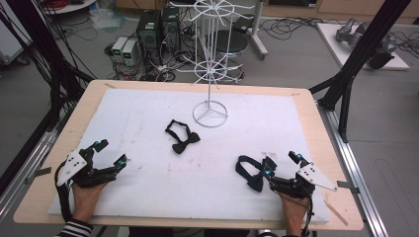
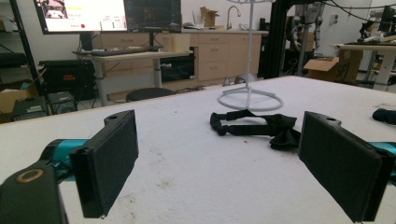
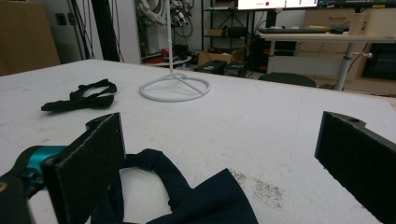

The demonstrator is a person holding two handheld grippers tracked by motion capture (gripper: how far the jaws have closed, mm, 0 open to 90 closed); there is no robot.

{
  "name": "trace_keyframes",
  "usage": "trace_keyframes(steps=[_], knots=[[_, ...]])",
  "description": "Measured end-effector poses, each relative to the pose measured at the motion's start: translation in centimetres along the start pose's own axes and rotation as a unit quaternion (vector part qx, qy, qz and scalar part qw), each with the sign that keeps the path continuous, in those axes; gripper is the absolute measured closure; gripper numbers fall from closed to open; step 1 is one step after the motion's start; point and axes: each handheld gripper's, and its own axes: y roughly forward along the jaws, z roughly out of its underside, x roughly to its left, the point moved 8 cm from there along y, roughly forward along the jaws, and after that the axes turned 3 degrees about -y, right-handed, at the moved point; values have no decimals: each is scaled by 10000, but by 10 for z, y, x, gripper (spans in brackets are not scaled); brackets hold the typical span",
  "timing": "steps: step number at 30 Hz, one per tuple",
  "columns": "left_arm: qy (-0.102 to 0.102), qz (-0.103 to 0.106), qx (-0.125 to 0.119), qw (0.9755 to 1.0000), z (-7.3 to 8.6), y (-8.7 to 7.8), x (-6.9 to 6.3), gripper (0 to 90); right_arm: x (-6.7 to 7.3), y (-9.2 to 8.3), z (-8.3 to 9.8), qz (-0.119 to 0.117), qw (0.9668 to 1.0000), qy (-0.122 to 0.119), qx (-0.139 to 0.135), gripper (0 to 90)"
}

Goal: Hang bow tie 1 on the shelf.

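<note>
1. The right claw [image 1: 280,163] rests on the tabletop [image 1: 163,173] with its jaws spread wide, holding nothing.
2. A navy bow tie [image 1: 252,174] lies touching its left jaw, partly between the jaws.
3. The left claw [image 1: 110,152] also gapes wide and empty, near the tabletop's left edge.
4. A black bow tie [image 1: 181,138] lies mid-tabletop, well apart from both claws.
5. Just behind it stands the white rack [image 1: 211,69].

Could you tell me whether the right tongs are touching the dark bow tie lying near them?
Cannot tell. In the right gripper view the bow tie lies between the open right tongs, passing behind one pad with no clear contact or gap.
</note>
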Motion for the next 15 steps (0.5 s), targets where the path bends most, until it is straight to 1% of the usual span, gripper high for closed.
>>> trace_keyframes(steps=[6,9,12,15], knots=[[6,1,6,10000,0,0,0,127,-1,1,0,5,10000,-3,10,10],[-28,-20,8,10000,0,0,0,128,0,0,0,9,10000,72,15,10],[-5,-34,5,10000,0,0,0,128,-2,1,0,41,10000,82,23,10],[12,-46,8,10000,0,0,1,128,-3,1,0,28,9999,154,54,9]])
